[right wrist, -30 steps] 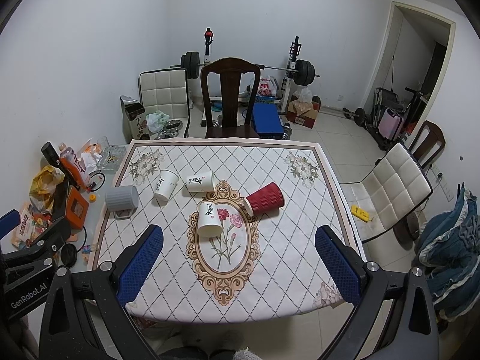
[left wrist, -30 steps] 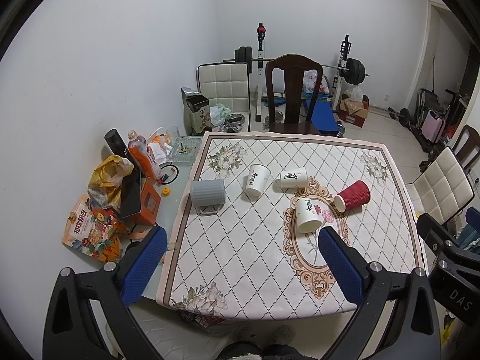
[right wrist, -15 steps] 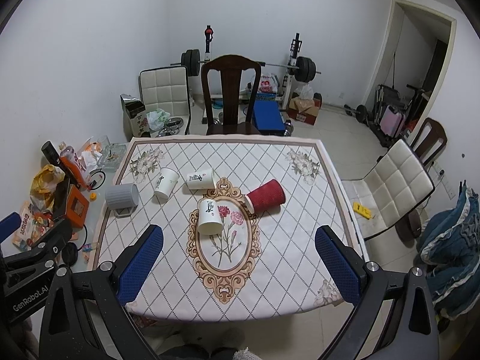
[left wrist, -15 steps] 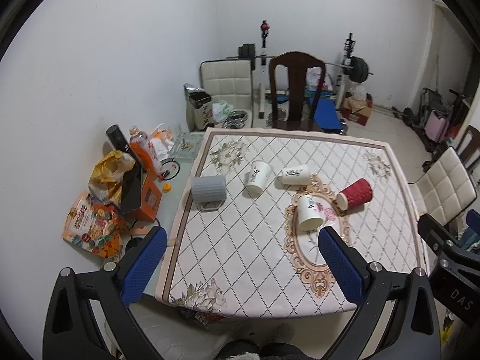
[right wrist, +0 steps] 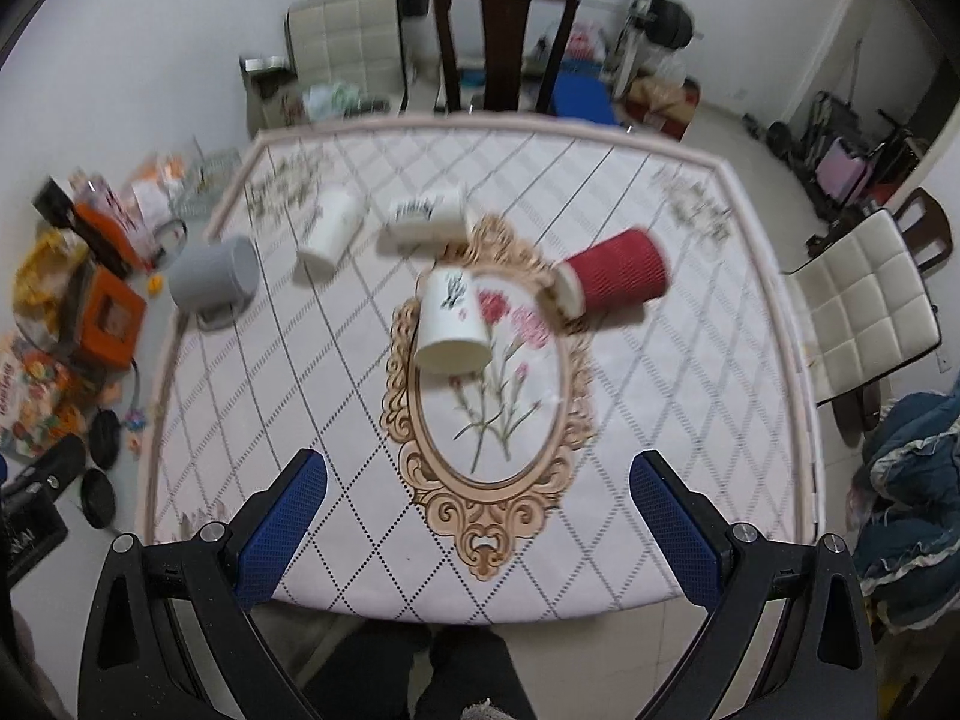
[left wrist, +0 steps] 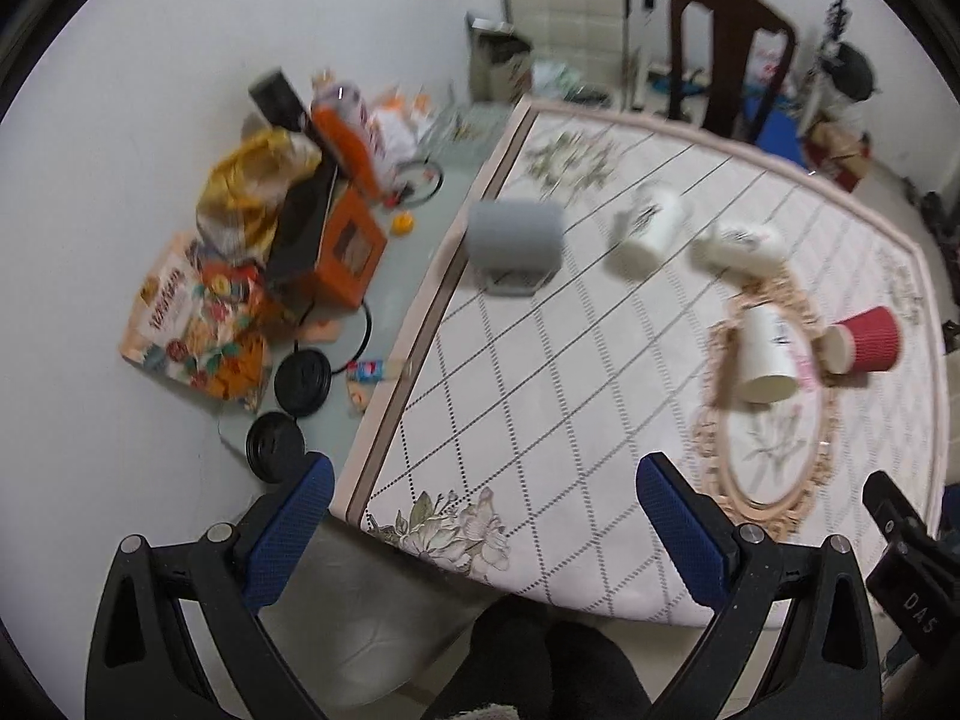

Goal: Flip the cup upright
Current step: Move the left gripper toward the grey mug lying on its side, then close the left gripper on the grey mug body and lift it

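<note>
Both grippers hang above the near edge of the table (right wrist: 690,480), nothing between the fingers. Left gripper (left wrist: 480,534): jaws spread wide, empty. Right gripper (right wrist: 480,531): same, wide and empty, well short of any cup.

Five cups on the patterned tablecloth (left wrist: 540,420), all lying on their sides:
- Grey ribbed cup (right wrist: 213,271) near the left edge, open end facing right in the right wrist view.
- White paper cup (right wrist: 332,227) with dark print, just right of the grey one, tilted.
- Second white paper cup (right wrist: 427,214) beside it, lying crosswise at the top of the oval medallion (right wrist: 489,396).
- Third white paper cup (right wrist: 451,320) on the medallion, one round end facing the camera; can't tell if that's the mouth or the base.
- Red ribbed paper cup (right wrist: 613,279) to its right, pale round end pointing left toward the white one, close to it but contact unclear.

Both views are motion-blurred, so the print on the cups is unreadable.

Left of the table: a low surface with snack bags (left wrist: 198,330), an orange box (left wrist: 348,252) and a bottle (left wrist: 351,120). Dark wooden chair (right wrist: 507,36) at the far side, white padded chair (right wrist: 864,300) on the right.
</note>
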Demonstrator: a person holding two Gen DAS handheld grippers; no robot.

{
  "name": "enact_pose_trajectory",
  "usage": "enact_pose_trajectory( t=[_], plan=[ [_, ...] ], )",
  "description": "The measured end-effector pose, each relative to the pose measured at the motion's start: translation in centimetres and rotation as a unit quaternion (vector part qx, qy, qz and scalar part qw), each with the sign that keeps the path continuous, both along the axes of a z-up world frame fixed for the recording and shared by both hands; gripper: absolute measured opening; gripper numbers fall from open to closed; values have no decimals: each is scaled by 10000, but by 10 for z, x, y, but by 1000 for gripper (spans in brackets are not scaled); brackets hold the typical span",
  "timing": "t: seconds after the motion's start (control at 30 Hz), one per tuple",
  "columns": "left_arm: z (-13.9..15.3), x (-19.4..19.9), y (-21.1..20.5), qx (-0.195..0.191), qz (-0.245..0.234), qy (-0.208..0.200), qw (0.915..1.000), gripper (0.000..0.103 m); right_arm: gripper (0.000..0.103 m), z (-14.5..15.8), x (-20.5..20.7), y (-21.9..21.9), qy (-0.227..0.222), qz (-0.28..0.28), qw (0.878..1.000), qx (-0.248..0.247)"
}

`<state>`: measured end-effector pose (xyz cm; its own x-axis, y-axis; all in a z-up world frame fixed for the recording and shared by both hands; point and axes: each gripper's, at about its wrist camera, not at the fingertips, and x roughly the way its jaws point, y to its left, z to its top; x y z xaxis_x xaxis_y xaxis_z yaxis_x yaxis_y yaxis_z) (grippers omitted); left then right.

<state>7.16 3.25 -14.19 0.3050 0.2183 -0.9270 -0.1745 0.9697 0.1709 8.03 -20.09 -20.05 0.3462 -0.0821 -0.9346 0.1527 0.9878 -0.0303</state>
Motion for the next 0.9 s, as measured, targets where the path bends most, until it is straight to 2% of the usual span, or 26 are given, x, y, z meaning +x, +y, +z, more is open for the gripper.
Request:
enact_pose_trajectory(
  t=[0.13, 0.27, 0.37, 0.47, 0.53, 0.67, 0.73, 0.9],
  plan=[
    [-33, 34, 19, -124, 205, 303, 9993, 103, 102, -48, 38, 21, 398, 83, 9992, -26],
    [-59, 74, 34, -302, 285, 536, 9977, 103, 102, -80, 77, 36, 679, 42, 9975, -166],
    [-78, 109, 48, -563, 422, 719, 9949, 103, 102, -100, 110, 45, 862, -36, 9959, -265],
    [-97, 143, 62, -1074, 703, 870, 9879, 102, 102, -116, 143, 55, 1010, -72, 9940, -416],
    [-112, 167, 75, -1641, 1030, 989, 9761, 102, 102, -125, 162, 58, 1069, -118, 9931, -474],
    [-137, 202, 99, -2637, 1705, 1129, 9427, 102, 102, -138, 198, 63, 1142, -230, 9915, -582],
    [-149, 218, 111, -3156, 2117, 1139, 9179, 102, 102, -144, 214, 66, 1168, -280, 9907, -645],
    [-181, 243, 126, -3688, 2902, 1327, 8731, 102, 102, -157, 235, 66, 1287, -368, 9883, -736]
  ],
)
